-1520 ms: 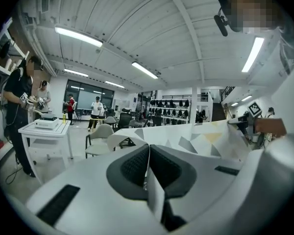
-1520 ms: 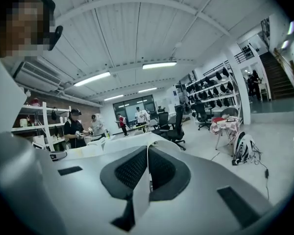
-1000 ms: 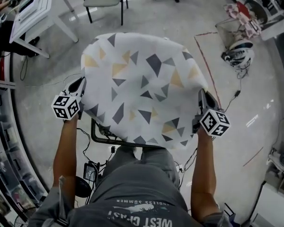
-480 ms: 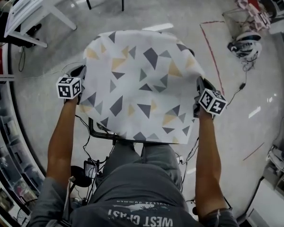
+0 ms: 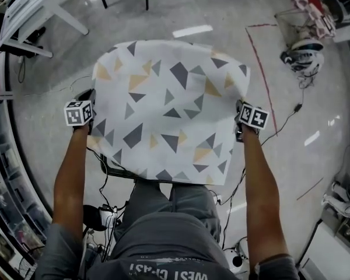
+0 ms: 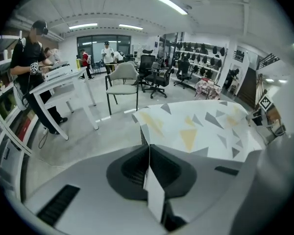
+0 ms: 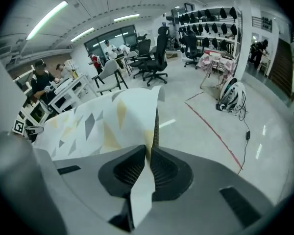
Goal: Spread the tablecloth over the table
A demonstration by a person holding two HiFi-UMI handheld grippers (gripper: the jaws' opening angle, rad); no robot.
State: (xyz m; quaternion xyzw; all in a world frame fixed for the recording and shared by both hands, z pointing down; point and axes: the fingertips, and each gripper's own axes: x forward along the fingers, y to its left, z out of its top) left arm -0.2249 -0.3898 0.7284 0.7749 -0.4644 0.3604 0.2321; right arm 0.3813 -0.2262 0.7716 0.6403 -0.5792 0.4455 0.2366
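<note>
- The fingers of your left gripper were clenched flat together on the left edge of the tablecloth, with a strip of it running back between them towards the camera.
- The fingers of your right gripper had just been easing apart. The cloth's right edge was between them, and as far as that close view showed, the pads were still pinching it.
- Out from both grips, the tablecloth was stretched wide and nearly flat between your two hands, pattern up. There was no big fold across the middle, only a slight sag and a ripple near the right side.
- It covered almost all of the counter. Only a dark piece of frame showed under the near-left edge, and the near hem hung down in front of your legs.
- Judged from that, most of the job was done: the cloth was opened out, centred and down over the top.
- What remained was to let go with both hands, check that the overhang was even on all sides, and smooth the ripple on the right.
</note>
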